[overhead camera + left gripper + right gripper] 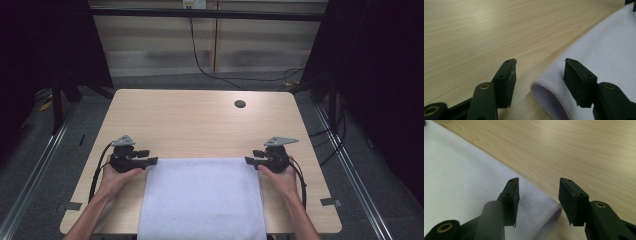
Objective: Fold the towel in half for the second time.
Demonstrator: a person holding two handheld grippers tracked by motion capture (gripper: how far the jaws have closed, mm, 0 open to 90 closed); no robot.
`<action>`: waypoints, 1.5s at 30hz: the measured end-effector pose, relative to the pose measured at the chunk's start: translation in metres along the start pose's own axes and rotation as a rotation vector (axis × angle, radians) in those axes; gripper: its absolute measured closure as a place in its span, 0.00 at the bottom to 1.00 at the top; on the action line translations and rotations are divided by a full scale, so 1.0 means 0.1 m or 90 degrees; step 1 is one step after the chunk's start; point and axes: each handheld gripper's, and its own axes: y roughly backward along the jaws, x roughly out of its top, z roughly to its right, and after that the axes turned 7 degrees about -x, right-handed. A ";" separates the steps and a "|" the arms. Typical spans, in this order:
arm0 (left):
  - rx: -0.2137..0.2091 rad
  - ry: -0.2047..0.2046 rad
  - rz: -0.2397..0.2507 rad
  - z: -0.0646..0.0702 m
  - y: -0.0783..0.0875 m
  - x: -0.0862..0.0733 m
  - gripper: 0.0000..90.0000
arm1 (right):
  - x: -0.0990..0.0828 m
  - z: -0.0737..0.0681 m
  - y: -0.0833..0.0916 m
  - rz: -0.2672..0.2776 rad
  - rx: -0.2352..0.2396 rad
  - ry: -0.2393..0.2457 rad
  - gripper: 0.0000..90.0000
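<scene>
Towel (202,197) lies on the table (200,125) at its near edge; left gripper (152,161) and right gripper (248,161) flank its far corners.

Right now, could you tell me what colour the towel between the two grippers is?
The towel is plain white, with no pattern; the high view shows it best.

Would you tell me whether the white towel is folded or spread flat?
Folded: the white towel shows a doubled, looped edge at its corner, with a second layer underneath.
</scene>
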 end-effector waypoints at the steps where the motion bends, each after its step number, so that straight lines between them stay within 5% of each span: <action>1: 0.004 0.001 0.001 -0.02 -0.01 -0.01 0.46 | -0.01 0.01 -0.03 -0.004 -0.009 0.005 0.56; 6: -0.005 -0.001 -0.012 -0.07 -0.07 -0.04 0.47 | -0.08 0.07 -0.11 -0.011 0.016 -0.018 0.57; 7: 0.013 -0.008 -0.013 -0.07 -0.09 -0.05 0.50 | -0.09 0.08 -0.13 -0.011 0.020 -0.017 0.57; 15: -0.025 -0.011 -0.020 -0.05 -0.13 -0.07 0.54 | -0.12 0.04 -0.17 -0.026 0.022 -0.020 0.70; 21: -0.048 -0.035 -0.050 0.02 -0.14 -0.07 0.86 | -0.13 -0.01 -0.16 -0.033 0.036 -0.017 0.91; 31: -0.074 -0.015 0.058 0.03 0.12 0.14 0.94 | 0.06 0.06 0.12 0.059 0.060 -0.050 0.94; 45: -0.039 -0.053 0.131 0.02 0.32 0.82 0.94 | 0.72 0.20 0.34 0.130 0.031 -0.027 0.94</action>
